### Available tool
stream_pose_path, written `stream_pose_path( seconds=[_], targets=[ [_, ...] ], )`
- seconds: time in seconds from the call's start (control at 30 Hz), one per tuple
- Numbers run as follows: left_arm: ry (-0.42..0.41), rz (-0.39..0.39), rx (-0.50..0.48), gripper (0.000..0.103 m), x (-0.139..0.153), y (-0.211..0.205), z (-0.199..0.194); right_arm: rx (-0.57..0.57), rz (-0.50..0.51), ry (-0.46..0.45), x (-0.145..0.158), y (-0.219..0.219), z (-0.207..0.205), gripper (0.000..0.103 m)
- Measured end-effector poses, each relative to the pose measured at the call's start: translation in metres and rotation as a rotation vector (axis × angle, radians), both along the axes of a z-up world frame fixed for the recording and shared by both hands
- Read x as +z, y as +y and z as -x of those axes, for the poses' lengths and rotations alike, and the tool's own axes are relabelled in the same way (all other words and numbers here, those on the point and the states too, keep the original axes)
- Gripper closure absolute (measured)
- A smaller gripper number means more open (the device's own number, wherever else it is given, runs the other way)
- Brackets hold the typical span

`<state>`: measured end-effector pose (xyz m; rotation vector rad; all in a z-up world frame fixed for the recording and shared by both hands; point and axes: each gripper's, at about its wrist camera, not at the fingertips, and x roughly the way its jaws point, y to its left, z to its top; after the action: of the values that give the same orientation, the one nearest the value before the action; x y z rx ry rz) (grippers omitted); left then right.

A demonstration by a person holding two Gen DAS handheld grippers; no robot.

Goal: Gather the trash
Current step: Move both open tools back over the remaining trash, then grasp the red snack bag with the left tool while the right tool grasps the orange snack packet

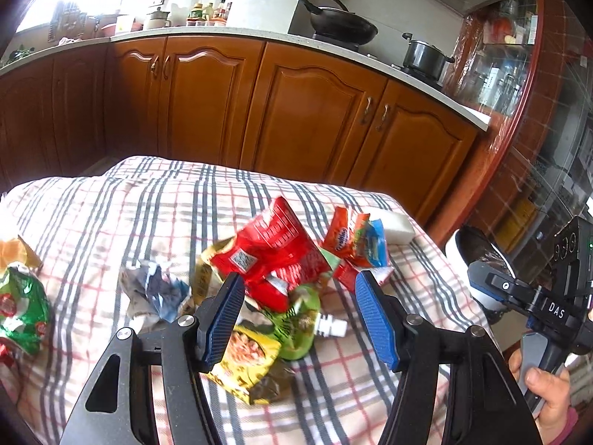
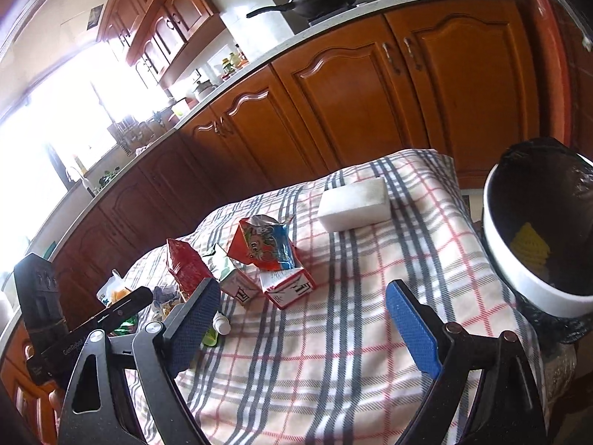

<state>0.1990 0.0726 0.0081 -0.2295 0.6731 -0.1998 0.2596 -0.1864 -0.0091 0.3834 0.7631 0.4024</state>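
Daylight: window far left, blown out to white glare. Strong fisheye curvature, dark vignetted corners. Wrappers slightly motion-blurred.

Black wok on stove, white sponge

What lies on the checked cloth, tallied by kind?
Snack packets: 3 (red, yellow, green)
Drink cartons: 2
Spouted pouch: 1
Crumpled paper: 1
White sponge block: 1
Total: 8, not counting an orange scrap cut off at the left edge.
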Motion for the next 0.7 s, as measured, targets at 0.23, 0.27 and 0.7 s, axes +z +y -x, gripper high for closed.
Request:
stream_pose_path(
  seconds=[0.23,0.27,0.7],
  targets=[
    [0.000,-0.028,-0.026,0.035,0.003,0.001,-0.026,0.054,-0.001,0.022,-0.002,0.021,-0.026,0.011],
    [0.006,-0.036,-0.029,0.035,0.002,0.000,-0.032,0.059,-0.001,0.025,-0.003,0.023,-0.030,0.011],
    [0.065,-0.064,-0.056,0.041,-0.015,0.000,-0.084,0.109,-0.011,0.114,-0.030,0.050,-0.088,0.034]
  ],
)
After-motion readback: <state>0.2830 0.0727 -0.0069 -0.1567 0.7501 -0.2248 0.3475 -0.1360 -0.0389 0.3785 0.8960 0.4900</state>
